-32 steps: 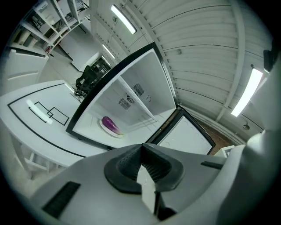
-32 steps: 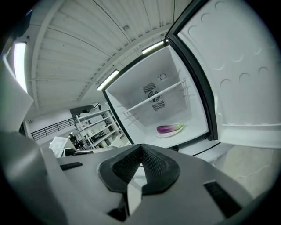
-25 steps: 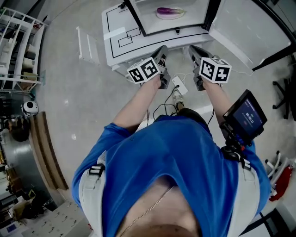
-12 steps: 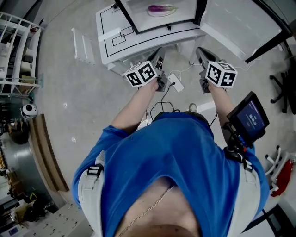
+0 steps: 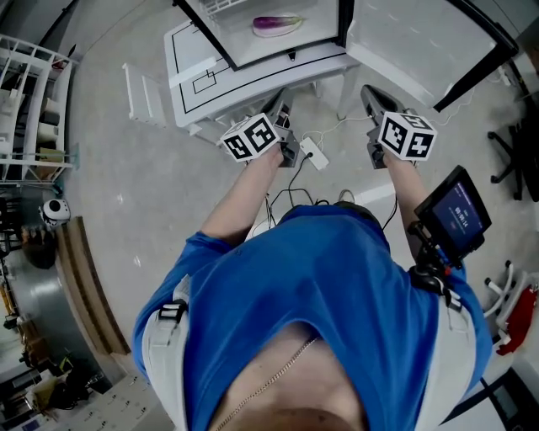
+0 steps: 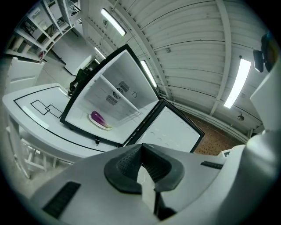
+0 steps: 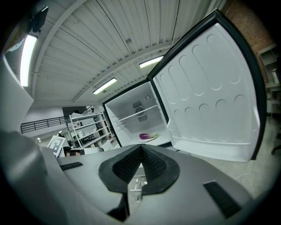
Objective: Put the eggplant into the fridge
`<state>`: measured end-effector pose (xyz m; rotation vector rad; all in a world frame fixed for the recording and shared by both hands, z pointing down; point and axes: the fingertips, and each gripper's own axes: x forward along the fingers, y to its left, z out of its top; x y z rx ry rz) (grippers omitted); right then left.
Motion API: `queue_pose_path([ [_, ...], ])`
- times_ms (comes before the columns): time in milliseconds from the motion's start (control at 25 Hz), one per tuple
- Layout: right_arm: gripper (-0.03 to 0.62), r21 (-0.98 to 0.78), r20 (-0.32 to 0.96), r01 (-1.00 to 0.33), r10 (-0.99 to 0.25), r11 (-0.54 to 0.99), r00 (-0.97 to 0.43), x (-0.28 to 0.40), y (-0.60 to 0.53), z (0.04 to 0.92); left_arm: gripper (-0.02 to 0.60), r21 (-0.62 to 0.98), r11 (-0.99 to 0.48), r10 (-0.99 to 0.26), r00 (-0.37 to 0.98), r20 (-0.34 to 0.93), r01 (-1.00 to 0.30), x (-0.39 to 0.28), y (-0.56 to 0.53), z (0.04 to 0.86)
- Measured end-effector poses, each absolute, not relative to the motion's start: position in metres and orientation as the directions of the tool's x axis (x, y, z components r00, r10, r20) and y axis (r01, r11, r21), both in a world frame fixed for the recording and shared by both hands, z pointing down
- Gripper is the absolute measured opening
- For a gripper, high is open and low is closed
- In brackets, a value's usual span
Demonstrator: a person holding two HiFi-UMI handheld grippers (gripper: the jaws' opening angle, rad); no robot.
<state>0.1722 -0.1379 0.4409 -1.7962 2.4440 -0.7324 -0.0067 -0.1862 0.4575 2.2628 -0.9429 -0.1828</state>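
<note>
The purple eggplant (image 5: 276, 23) lies on a white plate (image 5: 290, 29) on the floor of the open fridge (image 5: 244, 42), at the top of the head view. It shows too in the left gripper view as eggplant (image 6: 98, 117) and in the right gripper view as eggplant (image 7: 147, 136). The fridge door (image 5: 404, 50) stands wide open to the right. My left gripper (image 5: 282, 105) and right gripper (image 5: 370, 93) hover in front of the fridge, well short of it. Both are shut and hold nothing, as the left gripper (image 6: 141, 151) and right gripper (image 7: 141, 151) show up close.
The fridge stands on a white table (image 5: 198, 71) marked with black lines. A white power strip (image 5: 313, 152) and cables lie on the floor between the grippers. White shelving (image 5: 34, 93) stands at the left, a mounted screen (image 5: 455, 210) at the person's right side.
Both grippers have drawn back from the fridge, the right one more, and the fridge with the eggplant has slid toward the top of the head view. Both stayed shut.
</note>
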Motion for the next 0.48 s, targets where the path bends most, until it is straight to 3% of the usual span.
queue_pose_path([
  [480, 0.003, -0.248, 0.205, -0.968, -0.975, 0.028, -0.081, 0.339, -0.112, 0.42, 0.008, 0.632, -0.56, -0.622, 0.776, 0.106, -0.535, 0.062, -0.193, 0.455],
])
